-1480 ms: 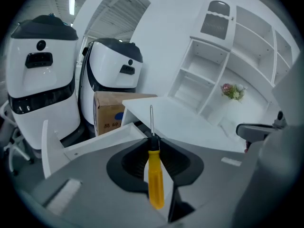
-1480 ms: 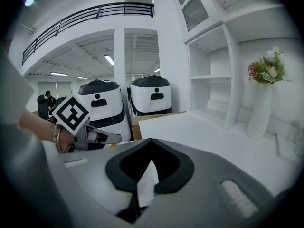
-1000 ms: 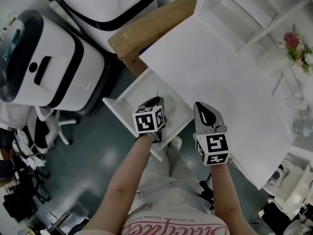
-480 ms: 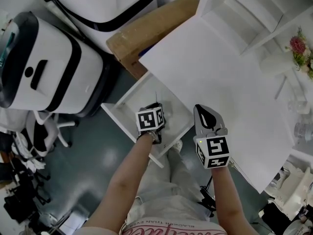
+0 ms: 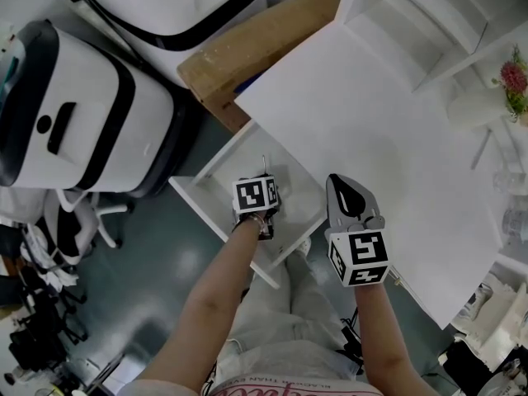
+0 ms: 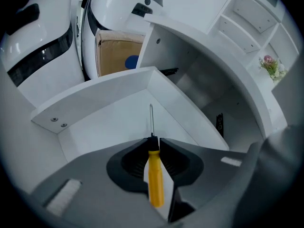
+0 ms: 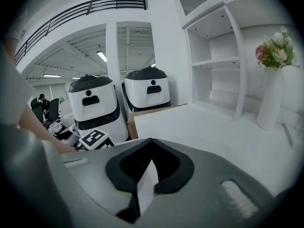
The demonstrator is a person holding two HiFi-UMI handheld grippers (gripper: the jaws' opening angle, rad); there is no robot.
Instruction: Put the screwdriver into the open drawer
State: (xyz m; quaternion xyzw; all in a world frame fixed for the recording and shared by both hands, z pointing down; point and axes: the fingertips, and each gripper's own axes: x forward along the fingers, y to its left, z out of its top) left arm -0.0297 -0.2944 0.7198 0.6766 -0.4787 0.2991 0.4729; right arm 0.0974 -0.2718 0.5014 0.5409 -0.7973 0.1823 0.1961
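A screwdriver with a yellow handle [image 6: 155, 179] and a thin metal shaft [image 6: 151, 120] sits in my left gripper [image 6: 152, 139], which is shut on the black collar between handle and shaft. The shaft points down into the open white drawer [image 6: 109, 122]. In the head view the left gripper [image 5: 261, 180] hangs inside the drawer [image 5: 206, 190], and the shaft tip [image 5: 264, 162] pokes out beyond its marker cube. My right gripper [image 5: 340, 181] is shut and empty at the table's near edge, right of the drawer. In the right gripper view its jaws [image 7: 151, 141] meet with nothing between them.
The drawer juts out from under a white table [image 5: 371, 114]. A cardboard box [image 5: 247, 48] and two large white machines [image 5: 74, 114] stand on the floor beyond it. A white shelf unit [image 5: 412, 15] and a vase of flowers [image 7: 270, 103] stand at the table's far side.
My left gripper has sunk lower into the drawer with the screwdriver still in it. The right gripper has barely shifted.
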